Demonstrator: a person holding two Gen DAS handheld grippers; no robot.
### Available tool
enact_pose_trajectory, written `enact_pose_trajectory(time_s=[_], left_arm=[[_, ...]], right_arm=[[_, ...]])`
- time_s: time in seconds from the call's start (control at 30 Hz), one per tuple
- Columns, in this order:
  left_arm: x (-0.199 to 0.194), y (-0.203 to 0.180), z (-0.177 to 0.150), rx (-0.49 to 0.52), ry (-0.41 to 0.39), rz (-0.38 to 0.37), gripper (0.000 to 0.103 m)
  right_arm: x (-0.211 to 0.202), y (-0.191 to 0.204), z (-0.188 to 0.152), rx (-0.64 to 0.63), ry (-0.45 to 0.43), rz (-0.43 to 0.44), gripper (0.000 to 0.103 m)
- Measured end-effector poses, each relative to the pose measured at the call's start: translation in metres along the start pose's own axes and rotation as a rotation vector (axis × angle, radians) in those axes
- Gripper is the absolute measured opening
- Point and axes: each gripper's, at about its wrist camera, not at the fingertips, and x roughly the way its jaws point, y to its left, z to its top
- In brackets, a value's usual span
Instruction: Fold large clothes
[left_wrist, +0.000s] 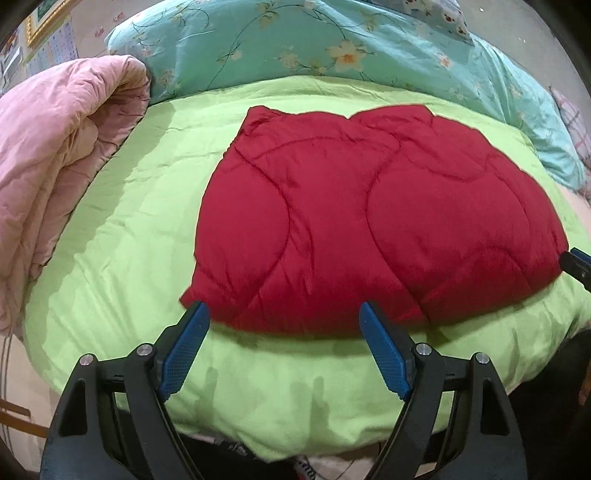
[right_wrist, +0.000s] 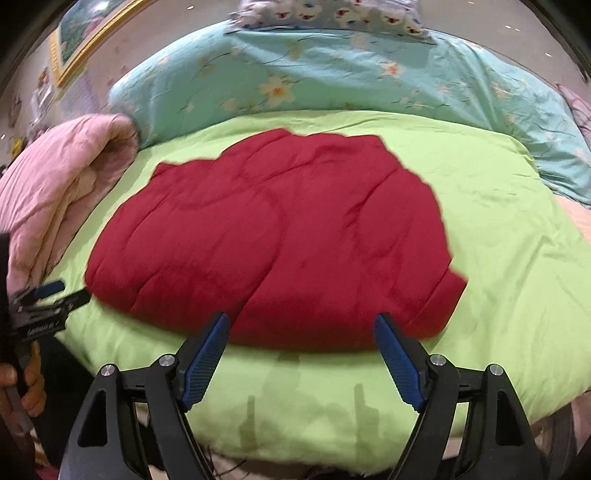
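With the fingers of my left gripper (left_wrist: 280, 317) and right gripper (right_wrist: 301, 328) both wide and holding nothing above the near edge of the red quilted garment (left_wrist: 369, 221) on the green bedspread (left_wrist: 129, 240), I risk pinching only its top layer, or the bedspread too, so the puffy fold slips

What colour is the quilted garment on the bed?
Deep red quilted garment, plain with curved stitch lines; left wrist view is sharpest.
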Motion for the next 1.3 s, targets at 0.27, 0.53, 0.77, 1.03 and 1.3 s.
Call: enact_pose_trajectory(time_s=[0.27,0.53,0.77,1.03,1.3], left_arm=[[0.047,-0.002,0.021,-0.025,0.057,-0.061,0.086],[0.070,-0.001,0.039,-0.010,0.046,-0.063,0.095],[0.063,0.006,0.037,-0.023,0.029,-0.060,0.096],[0.028,0.007,0.036,-0.005,-0.015,-0.053,0.096],[0.007,-0.009,0.003,0.059,0.011,-0.047,0.097]], right_arm=[[0.044,0.002,0.034,-0.018,0.025,0.014,0.082],[0.074,-0.019,0.035,0.022,0.066,-0.016,0.085],[0.076,-0.014,0.035,0.037,0.055,-0.039,0.087],[0.039,-0.007,0.033,0.040,0.010,0.012,0.087],[0.008,0.017,0.005,-0.022,0.023,0.058,0.089]])
